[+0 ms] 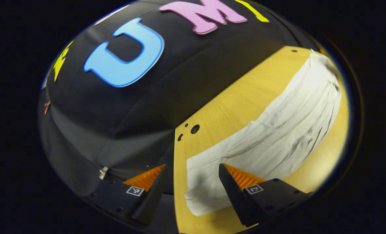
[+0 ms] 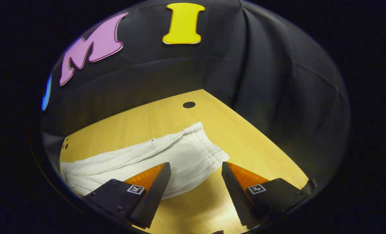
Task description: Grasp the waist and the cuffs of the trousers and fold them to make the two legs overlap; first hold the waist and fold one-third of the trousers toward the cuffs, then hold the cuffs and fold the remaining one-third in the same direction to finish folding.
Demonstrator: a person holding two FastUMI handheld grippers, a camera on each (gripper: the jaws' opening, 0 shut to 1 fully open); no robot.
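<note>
The wooden bench (image 2: 245,136) carries the white trousers (image 2: 141,159) spread flat and long, cuffs (image 1: 202,191) under the left gripper (image 1: 192,175) and waist (image 2: 209,152) under the right gripper (image 2: 196,174), both jaws wide, empty, poised over those ends, likely for the lengthwise fold.

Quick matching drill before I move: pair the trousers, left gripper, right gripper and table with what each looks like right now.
Things:
1. trousers
2. left gripper
3. right gripper
4. table

States:
A. wooden top with round holes
B. open, above the gathered waist end
C. white, lying flat and wrinkled
D. open, above the cuff end near the table corner

Pairs: 1-C, 2-D, 3-B, 4-A
</note>
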